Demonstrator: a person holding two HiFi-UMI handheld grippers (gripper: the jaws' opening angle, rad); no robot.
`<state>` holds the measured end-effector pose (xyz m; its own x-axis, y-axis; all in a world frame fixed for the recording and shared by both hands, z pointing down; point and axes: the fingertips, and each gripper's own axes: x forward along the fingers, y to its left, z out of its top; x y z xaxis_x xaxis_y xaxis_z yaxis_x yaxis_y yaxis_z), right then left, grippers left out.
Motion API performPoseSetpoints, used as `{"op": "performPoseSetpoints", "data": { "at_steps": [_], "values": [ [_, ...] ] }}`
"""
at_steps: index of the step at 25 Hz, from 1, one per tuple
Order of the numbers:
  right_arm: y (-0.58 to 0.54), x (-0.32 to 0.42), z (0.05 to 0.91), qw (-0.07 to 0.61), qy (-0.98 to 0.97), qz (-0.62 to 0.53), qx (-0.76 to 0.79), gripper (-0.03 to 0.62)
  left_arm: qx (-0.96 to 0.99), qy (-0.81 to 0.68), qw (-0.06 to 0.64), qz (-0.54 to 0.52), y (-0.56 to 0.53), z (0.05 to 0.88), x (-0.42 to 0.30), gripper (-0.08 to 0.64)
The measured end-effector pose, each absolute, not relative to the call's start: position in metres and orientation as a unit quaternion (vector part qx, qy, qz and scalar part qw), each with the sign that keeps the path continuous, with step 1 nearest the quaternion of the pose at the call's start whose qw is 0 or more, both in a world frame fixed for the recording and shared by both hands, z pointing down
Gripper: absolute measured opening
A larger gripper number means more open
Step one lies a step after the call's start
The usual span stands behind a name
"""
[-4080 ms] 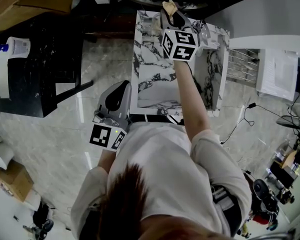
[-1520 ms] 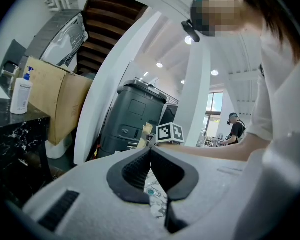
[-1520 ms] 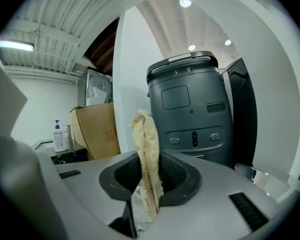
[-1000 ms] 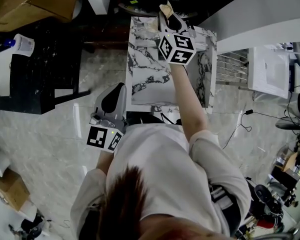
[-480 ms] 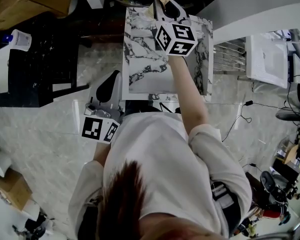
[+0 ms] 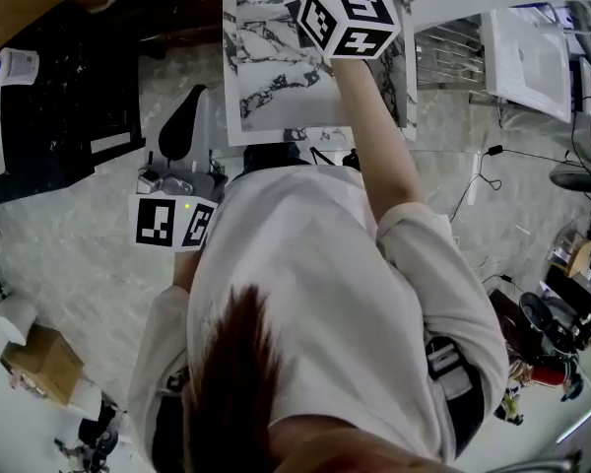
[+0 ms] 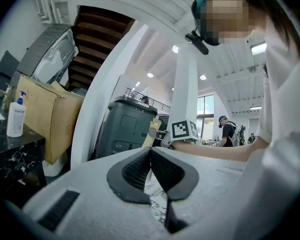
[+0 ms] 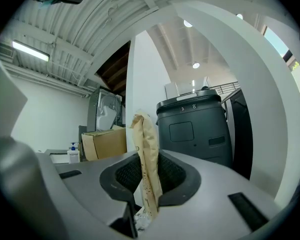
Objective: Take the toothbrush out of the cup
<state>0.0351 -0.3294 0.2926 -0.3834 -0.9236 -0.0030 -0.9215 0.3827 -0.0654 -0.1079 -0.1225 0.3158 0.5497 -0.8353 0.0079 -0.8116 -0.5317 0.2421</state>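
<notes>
While your right gripper (image 8: 149, 184) is clenched on the toothbrush (image 8: 144, 139), its ribbed black pads pinch the flat, crinkled tan paper sleeve round it, which stands upright with its top poking above the jaws. Your left gripper (image 7: 151, 156) has its ribbed dark pads pressed together on nothing, over the glossy pale floor (image 6: 79, 215) just left of the grey-veined marble table (image 6: 276, 77)

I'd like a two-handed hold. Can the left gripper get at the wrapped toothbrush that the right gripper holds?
Probably yes: the left gripper looks across open air at the wrapped toothbrush in the right gripper, nothing between. Its jaws are shut and must open first.
</notes>
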Motion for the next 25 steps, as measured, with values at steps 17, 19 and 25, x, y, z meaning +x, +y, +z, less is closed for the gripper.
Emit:
{"op": "performPoseSetpoints", "data": {
  "at_steps": [17, 19, 25],
  "values": [
    [-0.282, 0.089, 0.242, 0.051, 0.814, -0.003, -0.578, 0.067, 0.886, -0.449, 0.098, -0.056, -0.131, 0.302, -0.090, 0.015],
    [-0.274, 0.095, 0.232, 0.050, 0.812, 0.012, -0.581, 0.067, 0.888, -0.446, 0.097, -0.056, -0.133, 0.301, -0.087, 0.015],
    [-0.250, 0.124, 0.213, 0.072, 0.799, 0.015, -0.597, 0.067, 0.894, -0.435, 0.094, -0.058, -0.136, 0.298, -0.079, 0.015]
  ]
}}
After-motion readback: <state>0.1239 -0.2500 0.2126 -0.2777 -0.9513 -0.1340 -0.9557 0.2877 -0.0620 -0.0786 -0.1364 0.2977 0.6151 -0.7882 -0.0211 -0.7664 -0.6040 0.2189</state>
